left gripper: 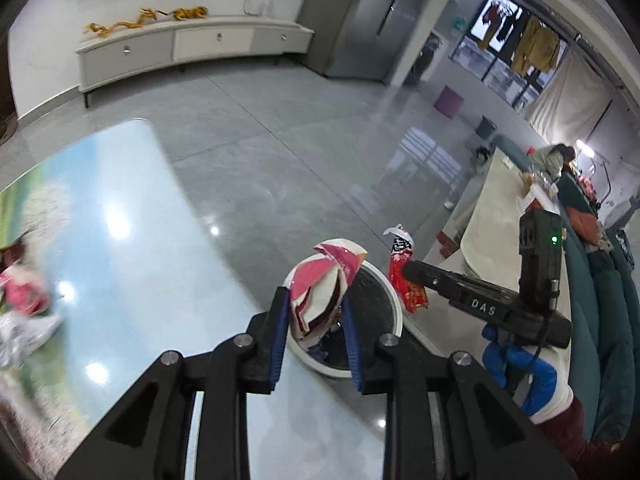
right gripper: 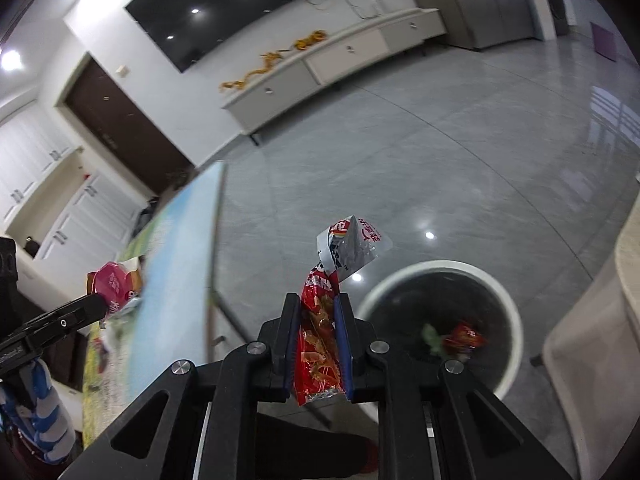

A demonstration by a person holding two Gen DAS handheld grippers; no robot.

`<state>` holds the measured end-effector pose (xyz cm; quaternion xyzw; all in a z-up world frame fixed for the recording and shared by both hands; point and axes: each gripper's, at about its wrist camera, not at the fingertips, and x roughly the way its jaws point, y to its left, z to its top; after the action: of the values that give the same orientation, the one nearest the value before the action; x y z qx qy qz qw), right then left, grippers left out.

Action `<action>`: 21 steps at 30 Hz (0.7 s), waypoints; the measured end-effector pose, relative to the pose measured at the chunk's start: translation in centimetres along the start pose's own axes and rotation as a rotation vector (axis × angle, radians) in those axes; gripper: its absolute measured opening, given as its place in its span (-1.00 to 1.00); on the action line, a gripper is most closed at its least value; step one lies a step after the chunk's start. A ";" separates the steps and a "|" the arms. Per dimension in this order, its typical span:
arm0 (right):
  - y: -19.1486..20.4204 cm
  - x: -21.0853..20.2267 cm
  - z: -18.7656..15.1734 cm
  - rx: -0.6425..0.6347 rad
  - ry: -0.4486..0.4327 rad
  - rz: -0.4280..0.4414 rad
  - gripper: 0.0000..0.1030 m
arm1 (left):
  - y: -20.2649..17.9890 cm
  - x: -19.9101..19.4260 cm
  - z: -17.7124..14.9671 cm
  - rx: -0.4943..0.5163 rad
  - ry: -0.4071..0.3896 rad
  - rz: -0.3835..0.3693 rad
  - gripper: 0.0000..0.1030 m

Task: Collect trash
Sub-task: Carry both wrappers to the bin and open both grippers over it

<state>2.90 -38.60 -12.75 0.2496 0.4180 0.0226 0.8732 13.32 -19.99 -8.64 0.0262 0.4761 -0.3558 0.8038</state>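
**Two wrappers held at the bin's edge**

Blue-padded fingers of my left gripper (left gripper: pixel 316 320) stand nearly closed, pressing from both sides on a crumpled pink-and-white wrapper (left gripper: pixel 326 280). Its long axis runs up and away from the jaws, the torn top flaring outward above the near rim of the white waste bin (left gripper: pixel 396 300), whose dark inside shows behind it.

My right gripper (right gripper: pixel 319 332) is likewise pinched almost shut, clamped on a red snack packet (right gripper: pixel 320 336). That packet stands lengthwise between the pads, its sealed bottom end towards the camera and its torn silver-white top pointing up and away, bent slightly to the right. It hangs over grey floor (right gripper: pixel 440 140), just left of the bin's rim; scraps of red and green litter (right gripper: pixel 460 336) lie blurred in the bin.

From the left wrist view, the right gripper reaches in from the right, held by my blue-and-white gloved hand (left gripper: pixel 524 372). A glossy blue-green tabletop (left gripper: pixel 120 260) lies to the left, with more wrappers (left gripper: pixel 24 308) blurred at its edge.
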 end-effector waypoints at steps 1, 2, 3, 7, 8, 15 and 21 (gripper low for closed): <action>-0.6 0.1 0.1 0.009 0.000 -0.020 -0.67 | -0.5 0.7 0.3 0.006 0.008 -0.001 -0.52; -1.2 0.2 0.1 0.018 0.000 -0.035 -0.67 | -1.1 1.8 0.8 0.013 0.023 -0.005 -0.52; -1.8 0.2 0.1 0.029 0.000 -0.046 -0.67 | -1.8 2.9 1.1 0.020 0.035 -0.005 -0.51; -3.8 0.6 0.2 0.062 0.015 -0.088 -0.63 | -3.0 6.0 1.9 0.025 0.055 0.023 -0.47; -4.4 0.6 0.0 0.069 0.020 -0.095 -0.63 | -3.1 7.0 2.3 0.011 0.071 0.009 -0.46; -6.9 0.7 -1.0 0.150 0.030 -0.173 -0.12 | -3.3 7.7 2.9 -0.044 0.085 -0.093 0.19; -6.3 -0.6 -1.5 0.157 0.018 -0.169 -0.12 | -2.7 4.9 2.4 -0.026 0.056 -0.062 0.19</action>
<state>0.33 -43.64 -16.04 0.2808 0.4459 -0.0816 0.8460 14.90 -25.60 -10.41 0.0107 0.5036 -0.3736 0.7789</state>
